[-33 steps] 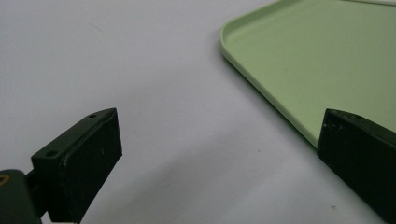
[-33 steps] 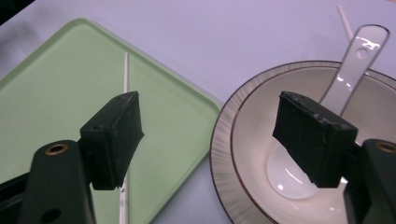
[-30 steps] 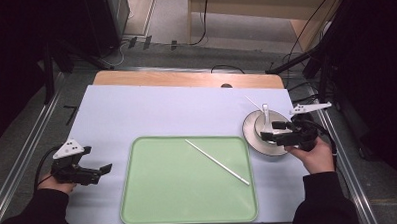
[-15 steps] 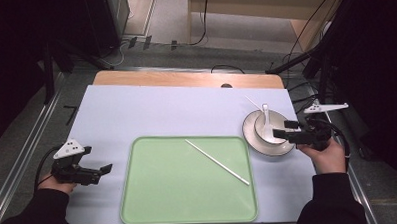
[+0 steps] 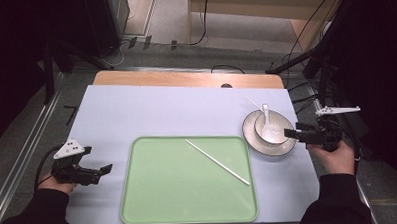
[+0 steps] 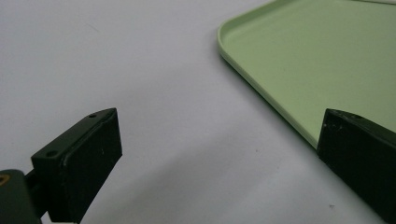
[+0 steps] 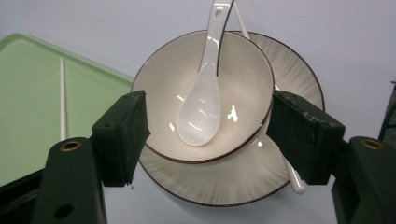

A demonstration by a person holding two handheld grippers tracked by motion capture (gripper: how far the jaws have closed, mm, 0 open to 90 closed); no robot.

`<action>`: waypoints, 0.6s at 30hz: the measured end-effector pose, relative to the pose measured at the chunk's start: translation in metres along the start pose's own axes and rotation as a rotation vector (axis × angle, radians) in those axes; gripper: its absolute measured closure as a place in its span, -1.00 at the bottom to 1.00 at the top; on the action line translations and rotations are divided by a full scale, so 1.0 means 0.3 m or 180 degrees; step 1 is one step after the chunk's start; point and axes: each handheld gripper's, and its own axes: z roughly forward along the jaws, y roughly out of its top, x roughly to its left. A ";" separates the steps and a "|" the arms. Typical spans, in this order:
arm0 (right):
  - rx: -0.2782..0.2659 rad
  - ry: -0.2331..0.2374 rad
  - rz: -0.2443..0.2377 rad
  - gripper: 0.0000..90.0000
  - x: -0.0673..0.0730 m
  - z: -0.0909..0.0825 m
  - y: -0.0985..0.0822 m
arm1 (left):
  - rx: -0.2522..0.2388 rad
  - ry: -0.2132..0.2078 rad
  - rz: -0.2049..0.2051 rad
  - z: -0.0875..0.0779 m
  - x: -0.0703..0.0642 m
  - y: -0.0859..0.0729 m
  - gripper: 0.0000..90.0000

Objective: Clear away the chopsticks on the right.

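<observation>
Now the right claw (image 5: 290,134) has drawn back off the bowl (image 7: 205,93) to its near rim, jaws spread but just narrowing with the bowl ahead between them, not yet pinched, so a grasp looks imminent; left claw (image 5: 107,169) rests spread.

It is a lab-style recording bench rather than a home: a wooden table (image 5: 185,78) covered by a pale sheet (image 5: 151,113) sits inside a metal frame (image 5: 18,158), with cables (image 5: 203,22) trailing over the bare floor (image 5: 168,23) beyond the jaws and dark stands (image 5: 325,62) alongside.
</observation>
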 end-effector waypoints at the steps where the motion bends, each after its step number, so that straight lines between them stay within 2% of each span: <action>1: 0.0002 -0.0006 0.0004 -0.33 -0.005 0.001 -0.002 | -0.0001 0.0000 -0.0001 0.000 0.000 0.000 -1.00; 7: -0.0059 -0.0089 0.0083 -0.27 -0.044 -0.009 -0.022 | 0.0001 0.0005 -0.0005 0.000 0.000 0.000 -1.00; 12: -0.0071 -0.0159 0.0067 -0.25 -0.064 -0.011 -0.037 | 0.0000 -0.0008 0.0001 0.001 0.000 0.000 -1.00; 14: -0.0068 -0.0178 0.0103 -0.22 -0.075 -0.011 -0.044 | 0.0001 -0.0010 0.0002 0.001 0.000 0.000 -1.00; 16: -0.0050 -0.0198 0.0172 -0.11 -0.090 -0.010 -0.051 | 0.0002 0.0001 -0.0007 0.001 -0.001 0.000 -1.00; 18: -0.0025 -0.0264 0.0235 -0.07 -0.098 -0.010 -0.056 | 0.0006 0.0000 0.0001 0.000 -0.001 0.000 -1.00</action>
